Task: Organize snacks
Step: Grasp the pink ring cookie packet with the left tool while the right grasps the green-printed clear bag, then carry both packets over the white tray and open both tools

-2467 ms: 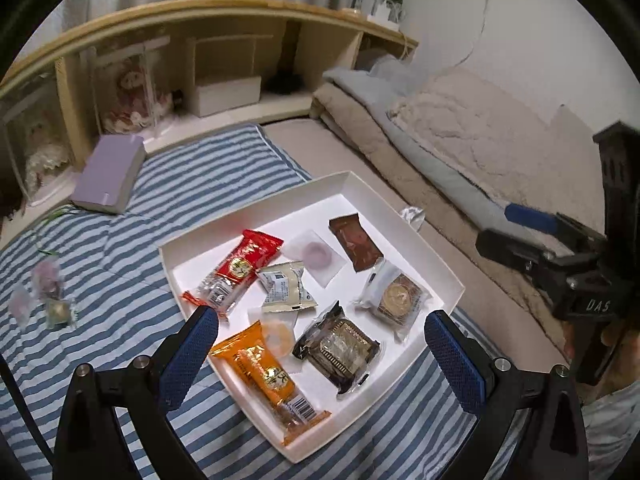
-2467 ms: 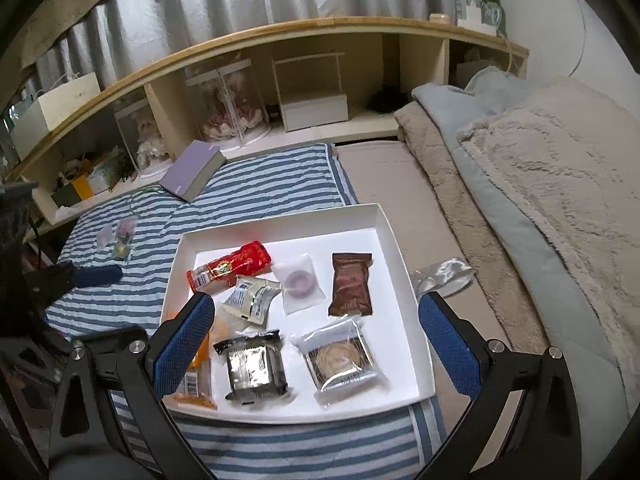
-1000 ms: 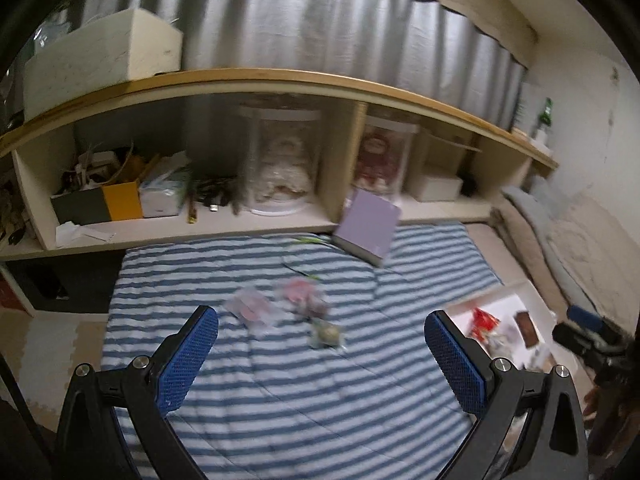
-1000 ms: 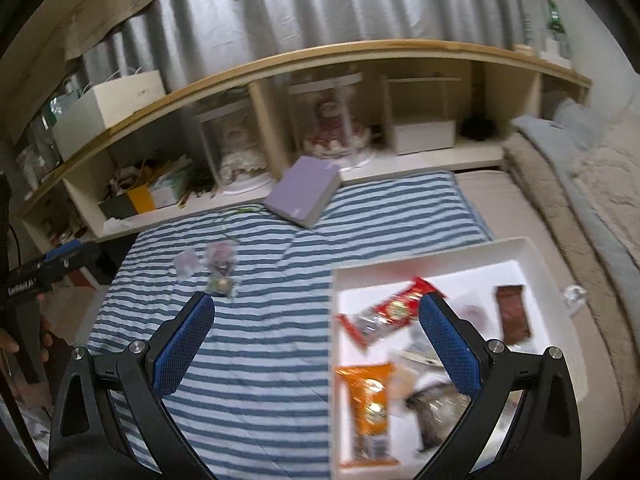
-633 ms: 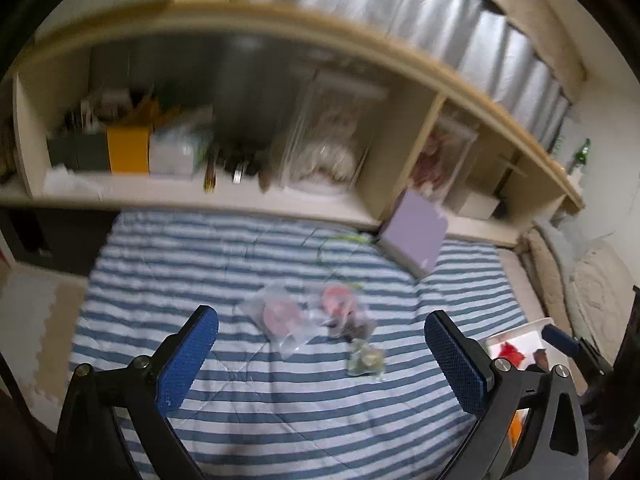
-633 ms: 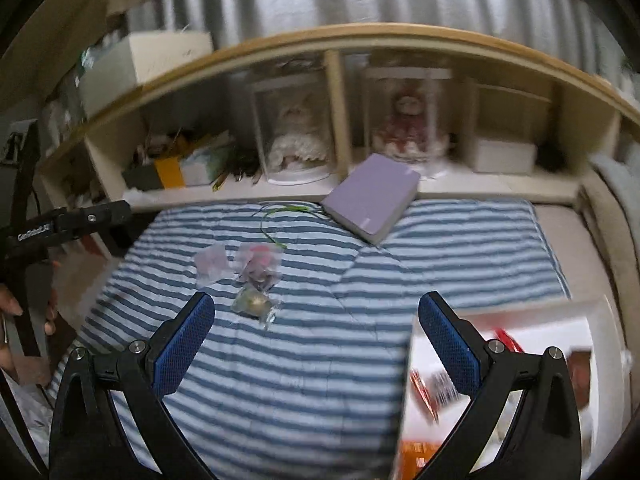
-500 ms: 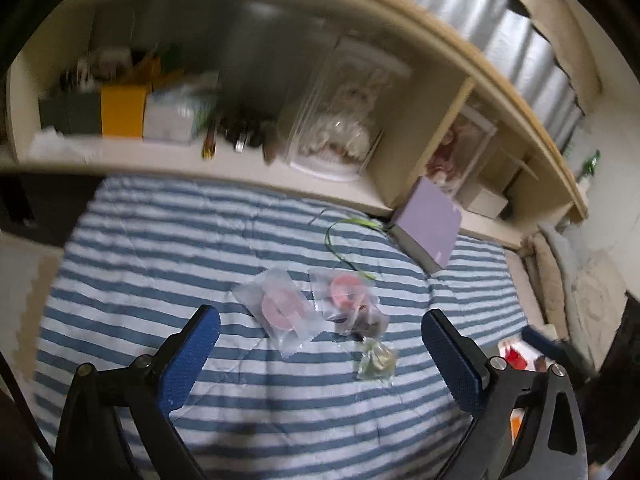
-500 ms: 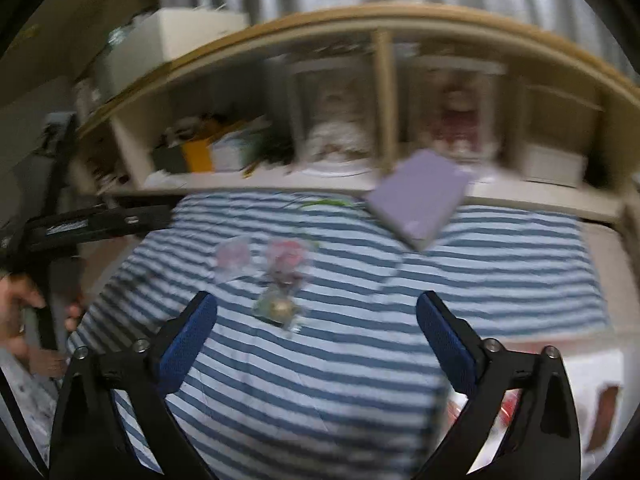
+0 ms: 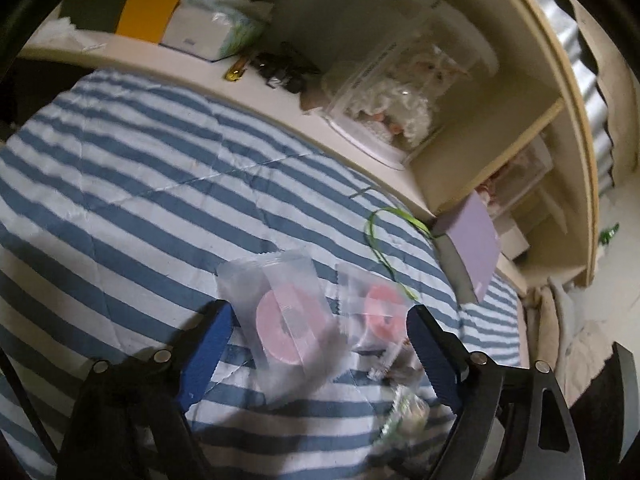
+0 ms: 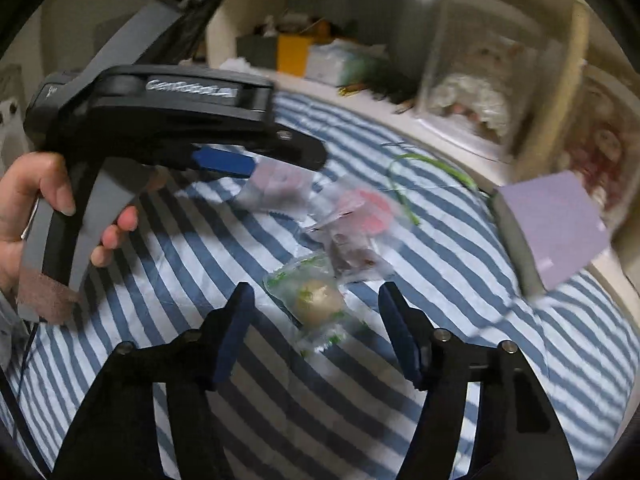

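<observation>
Both grippers have swung away from the tray down to the loose packets on the striped bed. The left gripper closes its still-apart fingers around the pink-disc packet, the right gripper around the green-wrapped round snack; neither touches yet. This looks like the pick-up step: next, each should settle lower and pinch its own packet only.

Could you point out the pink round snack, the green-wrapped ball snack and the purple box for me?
pink round snack [image 9: 289, 326], left wrist view, middle of the pink disc.
green-wrapped ball snack [image 10: 320, 301], right wrist view, on the ball.
purple box [image 10: 554, 216], right wrist view, top face.
</observation>
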`<state>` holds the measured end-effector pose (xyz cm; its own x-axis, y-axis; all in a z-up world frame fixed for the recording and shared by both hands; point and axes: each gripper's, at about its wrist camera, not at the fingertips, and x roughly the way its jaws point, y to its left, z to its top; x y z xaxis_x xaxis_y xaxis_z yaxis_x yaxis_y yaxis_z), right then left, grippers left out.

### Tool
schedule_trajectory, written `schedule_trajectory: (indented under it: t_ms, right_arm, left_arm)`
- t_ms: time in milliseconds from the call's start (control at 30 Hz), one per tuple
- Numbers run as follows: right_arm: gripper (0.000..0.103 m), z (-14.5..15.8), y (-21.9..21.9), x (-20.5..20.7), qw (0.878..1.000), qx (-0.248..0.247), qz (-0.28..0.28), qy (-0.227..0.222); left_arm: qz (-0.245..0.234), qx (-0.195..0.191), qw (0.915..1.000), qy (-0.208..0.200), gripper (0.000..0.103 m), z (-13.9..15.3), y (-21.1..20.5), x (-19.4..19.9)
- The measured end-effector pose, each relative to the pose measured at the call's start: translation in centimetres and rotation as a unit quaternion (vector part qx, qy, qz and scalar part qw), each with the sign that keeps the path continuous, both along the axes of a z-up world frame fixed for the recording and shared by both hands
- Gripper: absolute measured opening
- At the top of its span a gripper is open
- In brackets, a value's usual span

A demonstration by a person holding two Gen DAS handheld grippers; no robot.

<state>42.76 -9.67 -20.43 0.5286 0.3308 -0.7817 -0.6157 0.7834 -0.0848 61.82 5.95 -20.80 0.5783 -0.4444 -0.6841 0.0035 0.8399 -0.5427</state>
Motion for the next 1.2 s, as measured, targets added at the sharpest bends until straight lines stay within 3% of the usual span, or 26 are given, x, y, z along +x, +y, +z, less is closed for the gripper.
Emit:
schedule_trajectory:
  t_ms: [100,167,267,433,500,533,600,633,967,1200]
  right_arm:
    - [0.059,-0.8,0.9,0.1,0.999,-0.024,0.024,-0.002]
    - [0.051,-1.3,1.1,0.1,0.999,-0.036,0.029,0.003]
    - [0.049,-1.9,1.1,-0.1,0.999,-0.041,0.025,0.003]
    - [0.032,-1.5,0.5,-0.2,0.999,-0.04,-0.008,0.009]
    - [0.032,-1.2,0.1,-0.3,0.999,-0.03,-0.024,0.018]
    - [0.032,-1.0,0.0,-0.4,0.999,-0.026,-0.031,0.022]
    - [0.031,-0.7,-0.4,-0.5,0.998,-0.016,-0.045,0.03]
    - [0.031,-0.5,-0.6,-0.7,0.998,-0.007,-0.053,0.037]
    - [0.031,1.9,-1.6,-2.2,0.991,0.026,-0.115,0.054]
    - [0.031,5.9,-3.4,-3.5,0.984,0.056,-0.164,0.033]
  left_arm:
    - [0.013,0.016,0.9997,-0.012,0.081,-0.2,-0.4,0.4]
    - [0.019,0.031,0.9992,-0.017,0.075,-0.2,-0.8,0.4]
    - [0.022,0.048,0.9983,-0.024,0.073,-0.7,-1.1,0.4]
    - [-0.002,0.137,0.9899,-0.038,0.073,-0.5,-3.6,0.3]
    - [-0.005,0.16,0.9862,-0.044,0.073,-0.7,-4.4,-0.1]
    - [-0.004,0.166,0.9851,-0.046,0.072,-0.7,-4.6,-0.1]
    - [0.005,0.176,0.9833,-0.046,0.057,-0.7,-4.8,-0.3]
    - [0.009,0.177,0.9831,-0.044,0.049,-0.6,-4.5,-0.5]
    - [0.01,0.118,0.9917,-0.051,0.047,2.1,-2.1,-2.4]
    - [-0.012,0.131,0.9881,-0.079,0.047,7.0,-2.1,-5.6]
